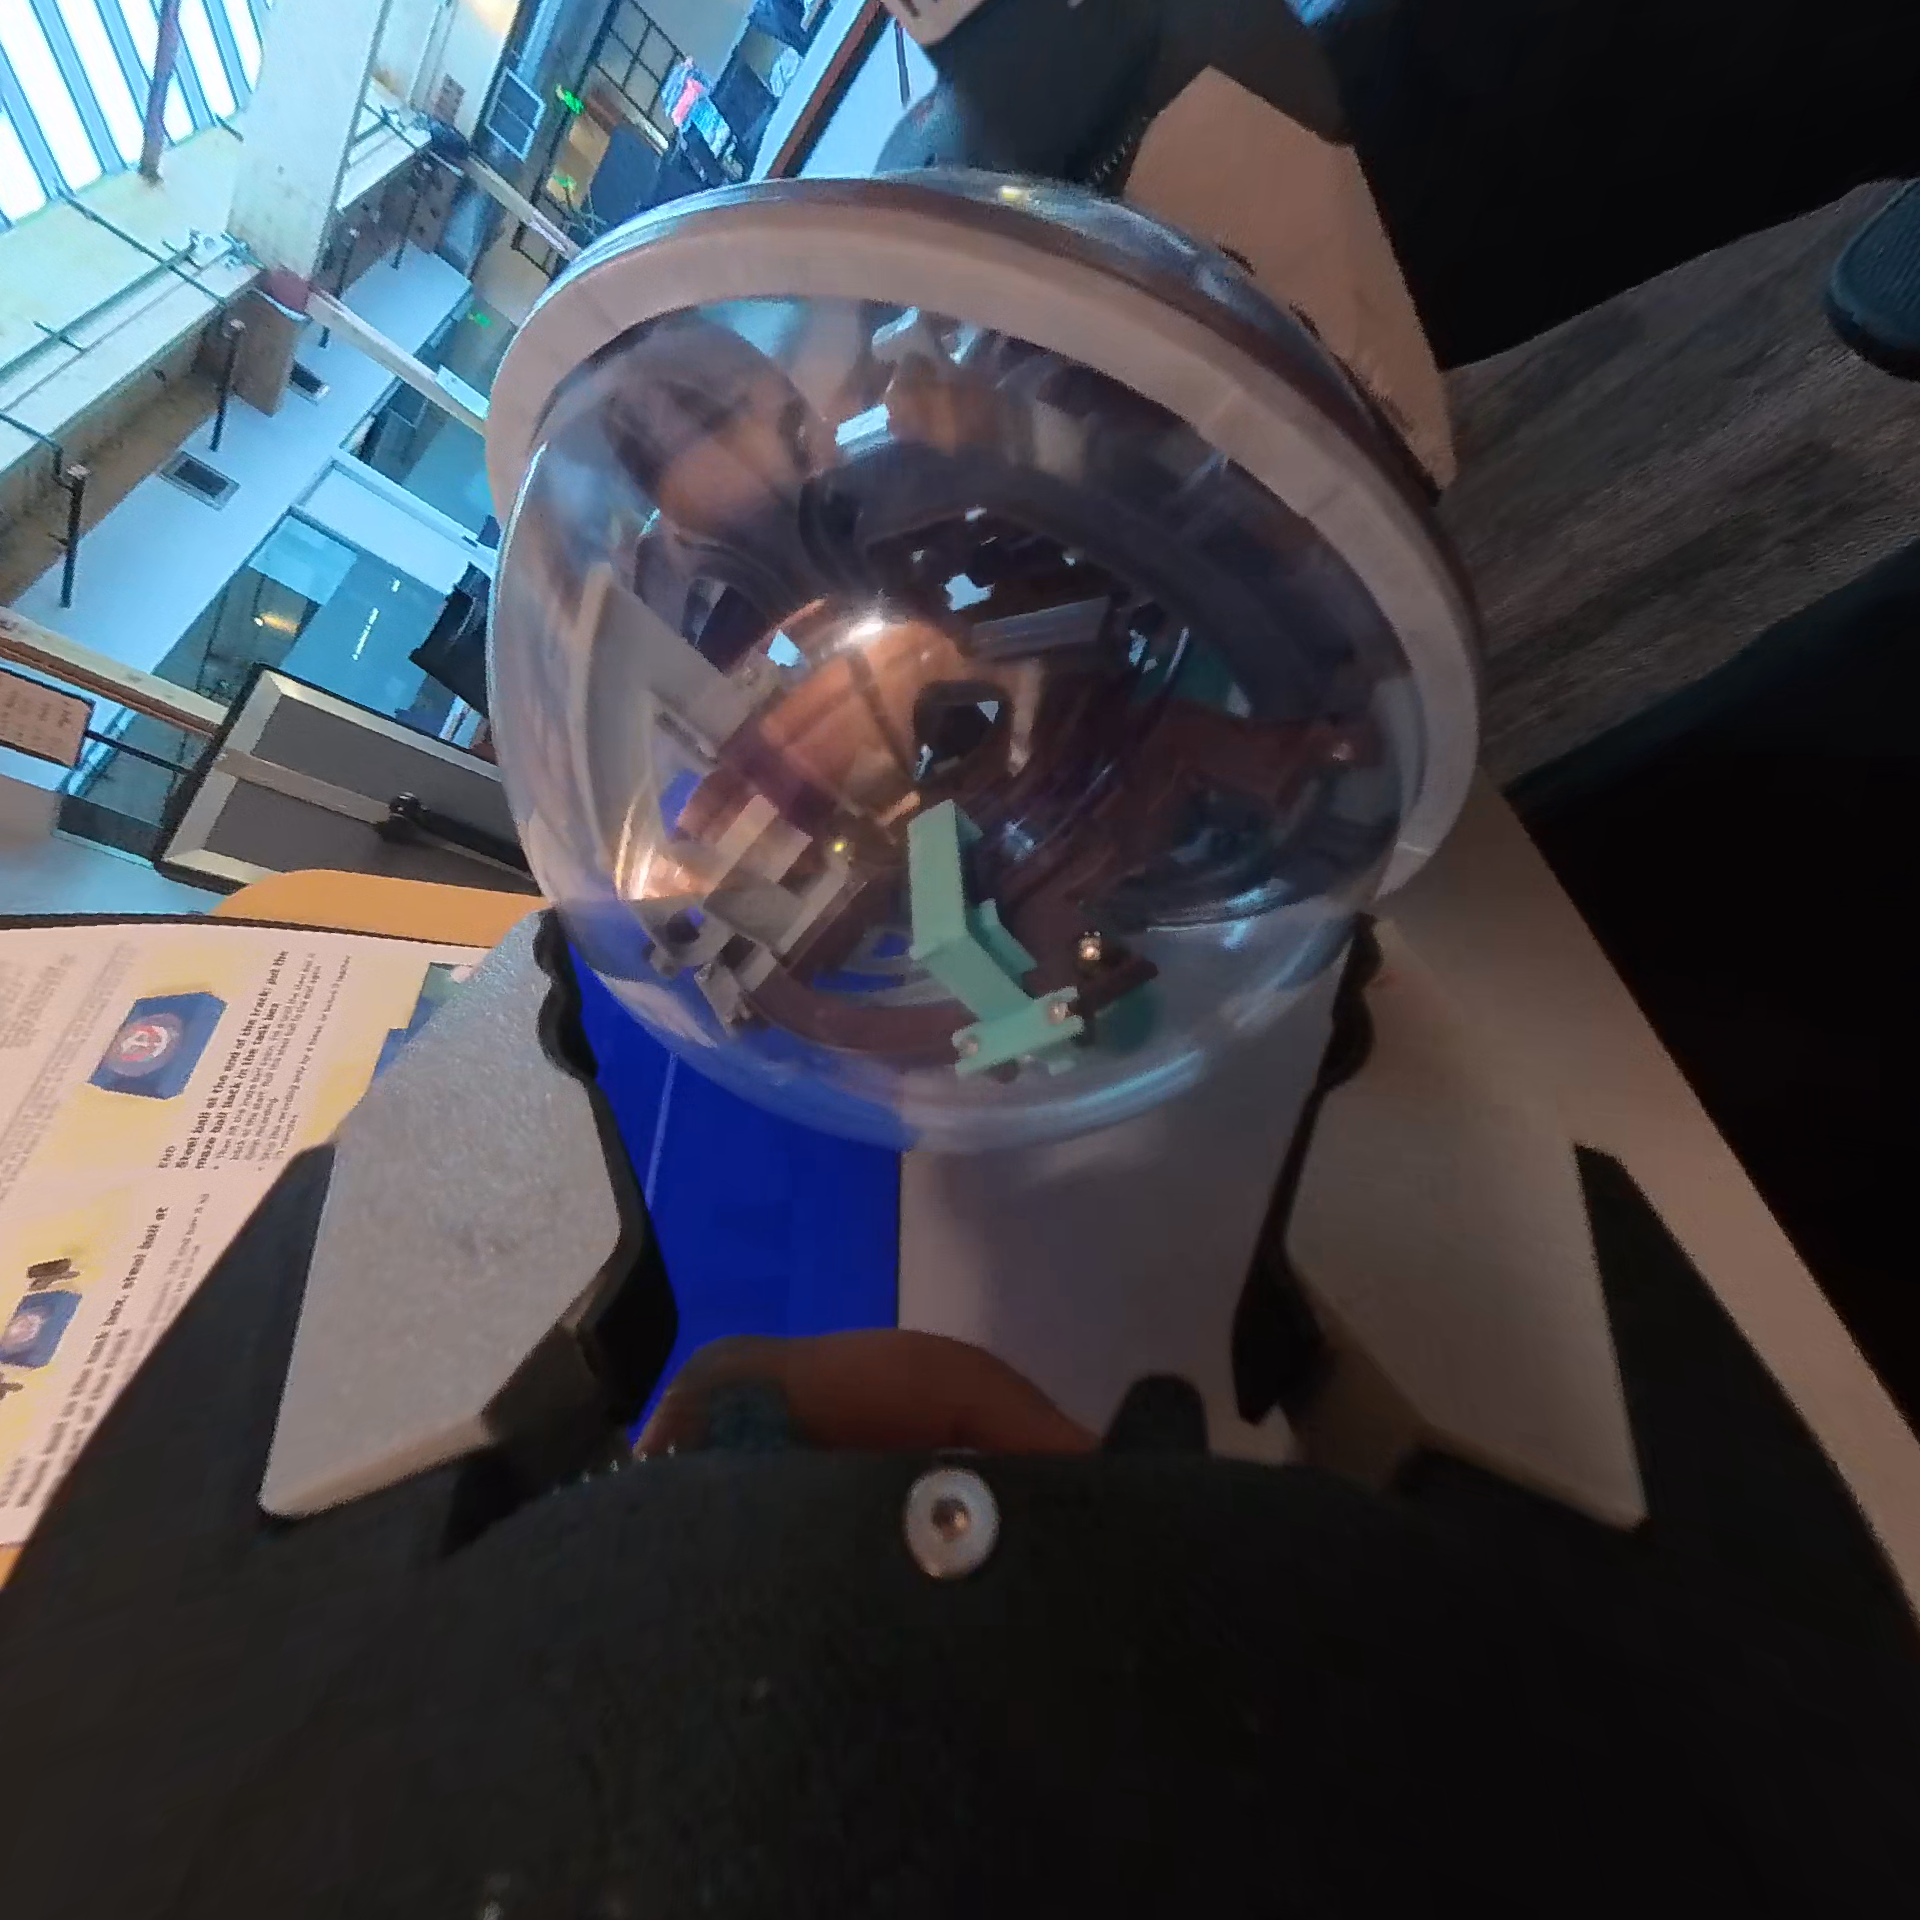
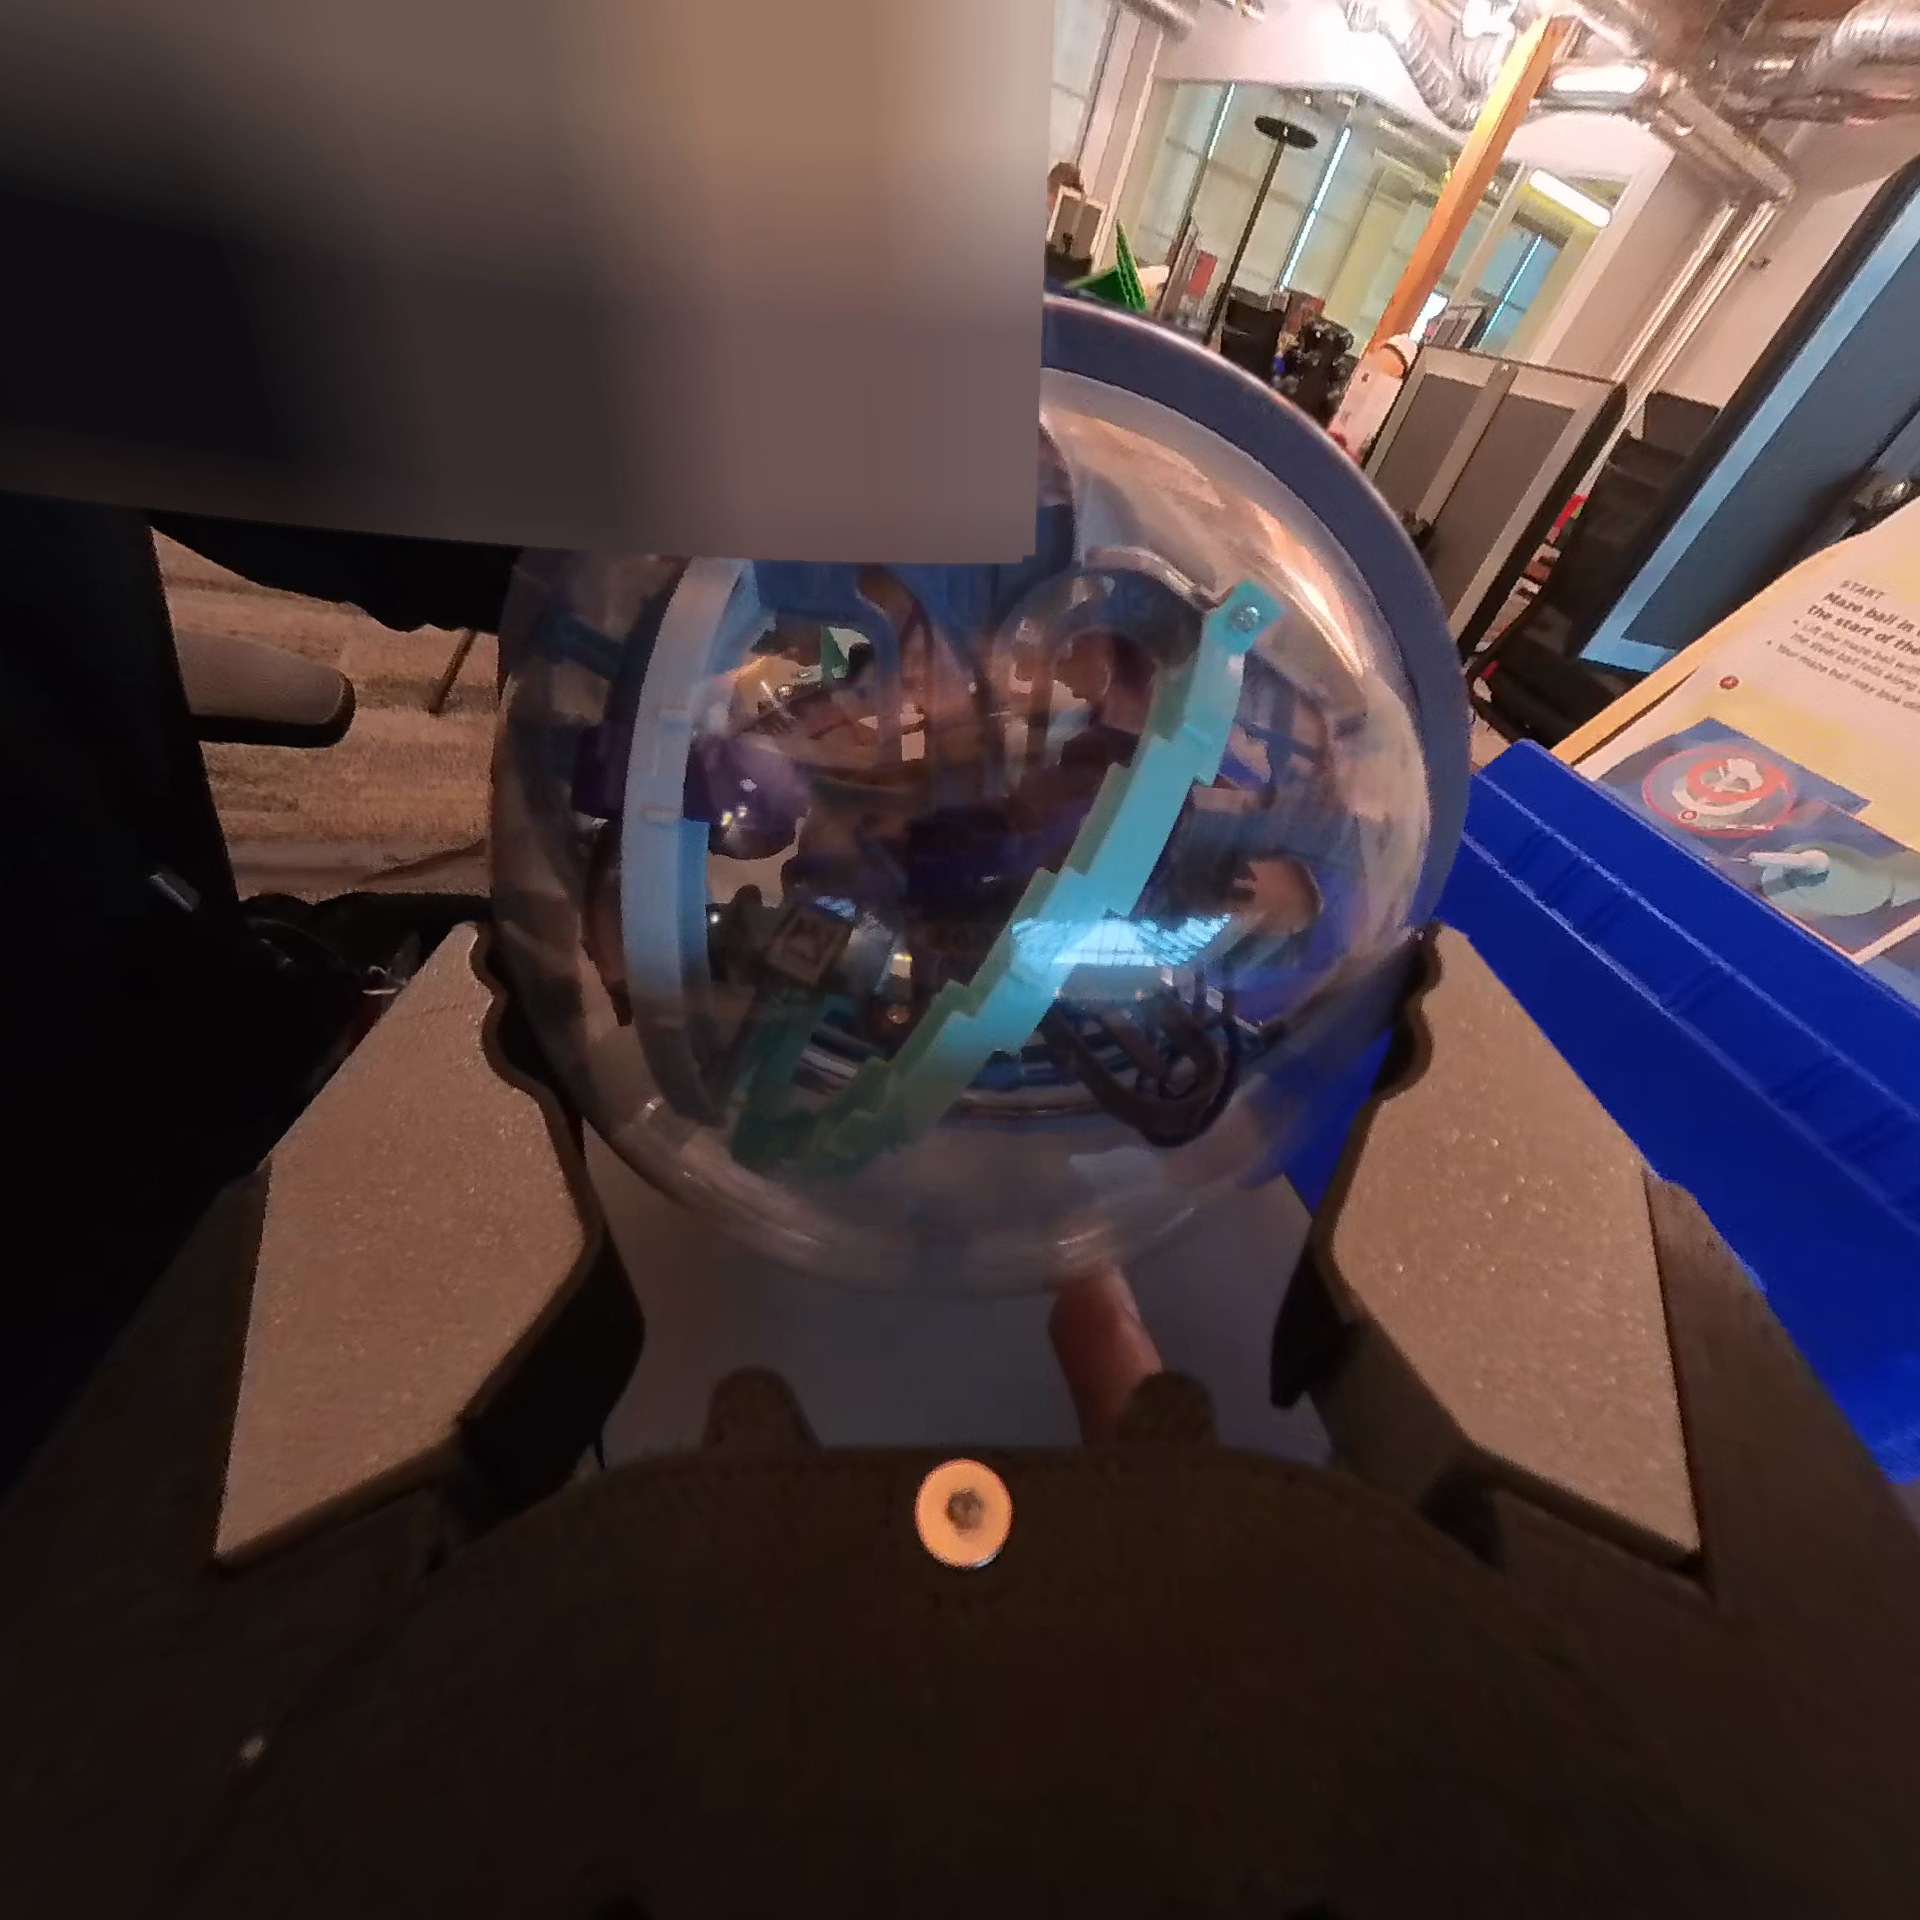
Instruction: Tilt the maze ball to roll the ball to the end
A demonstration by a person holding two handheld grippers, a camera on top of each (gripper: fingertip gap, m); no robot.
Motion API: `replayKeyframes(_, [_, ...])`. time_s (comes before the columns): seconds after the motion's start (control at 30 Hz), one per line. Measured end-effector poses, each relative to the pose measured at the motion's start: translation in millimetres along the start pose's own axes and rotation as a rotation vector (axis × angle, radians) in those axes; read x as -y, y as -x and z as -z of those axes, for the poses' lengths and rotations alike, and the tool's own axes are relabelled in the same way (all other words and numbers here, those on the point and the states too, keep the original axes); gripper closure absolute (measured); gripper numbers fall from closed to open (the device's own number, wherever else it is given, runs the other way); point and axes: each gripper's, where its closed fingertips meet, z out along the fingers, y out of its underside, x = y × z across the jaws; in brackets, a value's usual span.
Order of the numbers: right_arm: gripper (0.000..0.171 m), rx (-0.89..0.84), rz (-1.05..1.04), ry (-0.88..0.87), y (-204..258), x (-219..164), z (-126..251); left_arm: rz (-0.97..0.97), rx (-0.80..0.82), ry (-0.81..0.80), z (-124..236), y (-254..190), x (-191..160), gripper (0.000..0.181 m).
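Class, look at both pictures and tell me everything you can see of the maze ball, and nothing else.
The maze ball is a clear, shiny plastic sphere with a ring around its middle, grey-white in the left view and blue in the right. Inside run tangled tracks in brown, grey, mint green, light blue and purple, fixed with small screws. It is held up off the table, pinched from opposite sides by the left gripper and the right gripper, whose fingers press its shell. The small steel ball cannot be picked out.

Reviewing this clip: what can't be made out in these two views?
- Small steel ball: not identifiable in either view; glare and tracks inside the maze ball clutter it.
- Maze ball's upper left, right wrist view: covered by a blur patch.
- Left gripper and right gripper contact points: hidden behind the sphere.
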Motion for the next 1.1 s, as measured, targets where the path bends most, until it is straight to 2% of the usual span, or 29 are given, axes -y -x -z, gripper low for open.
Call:
replayKeyframes(0.47, [0.014, 0.086, -0.215, -0.06, 2.4, -2.9, -9.8, 0.169, -0.111, 0.03, 7.0, -2.6, -0.6, 0.039])
replayKeyframes(0.83, [0.014, 0.104, -0.23, -0.099, 0.7, 2.5, -6.8, 0.177, -0.115, 0.016, 6.8, 1.8, 6.3, 0.039])
replayKeyframes(1.1, [0.014, 0.116, -0.198, -0.194, -3.3, 23.9, 2.8, 0.123, -0.11, 0.022, 10.6, 16.3, 28.1, 0.039])
